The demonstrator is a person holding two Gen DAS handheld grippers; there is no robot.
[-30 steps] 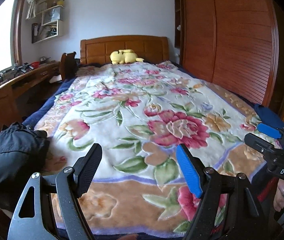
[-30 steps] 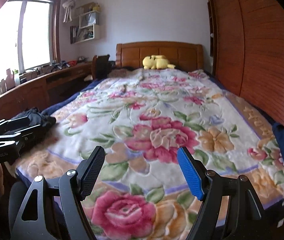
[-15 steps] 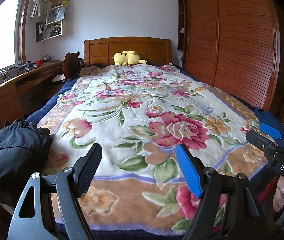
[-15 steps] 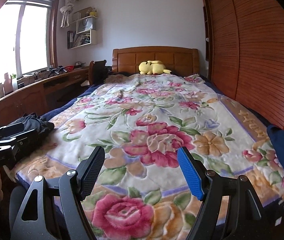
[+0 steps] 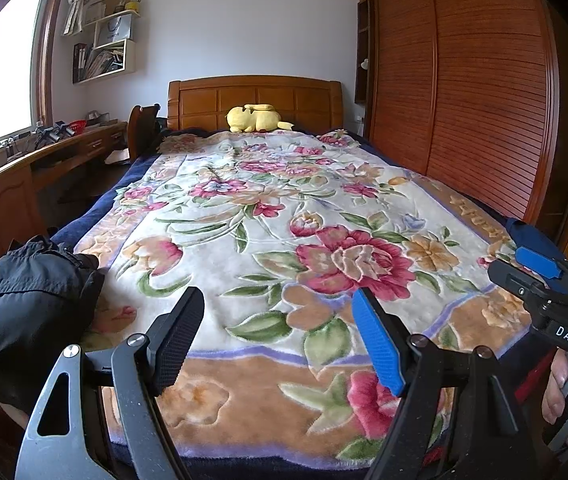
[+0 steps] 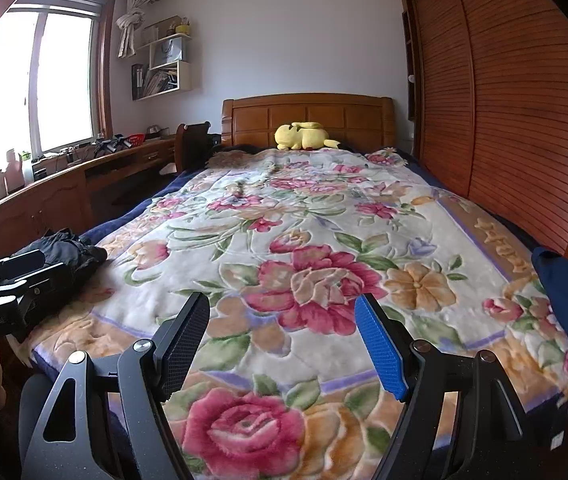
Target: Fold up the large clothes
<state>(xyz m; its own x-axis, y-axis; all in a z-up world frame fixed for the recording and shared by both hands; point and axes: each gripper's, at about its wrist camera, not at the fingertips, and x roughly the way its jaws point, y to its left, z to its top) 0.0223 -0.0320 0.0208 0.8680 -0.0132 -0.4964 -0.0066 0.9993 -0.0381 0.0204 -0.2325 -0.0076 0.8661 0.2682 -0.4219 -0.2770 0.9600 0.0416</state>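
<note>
Spread across the bed (image 5: pixel 96 216), a floral blanket (image 5: pixel 284 240) fills the space ahead of both pairs of fingers, with a yellow plush toy (image 5: pixel 256 118) by the headboard (image 5: pixel 256 96) far beyond their tips. Your left gripper (image 5: pixel 278 336) and right gripper (image 6: pixel 282 340) both hover over the blanket's near edge with fingers apart and nothing between them. You find the black garment (image 5: pixel 24 300) bunched on the bed's near corner, off to the left of the left fingers, and a blue cloth (image 6: pixel 567 320) lies to the right of the right fingers.
</note>
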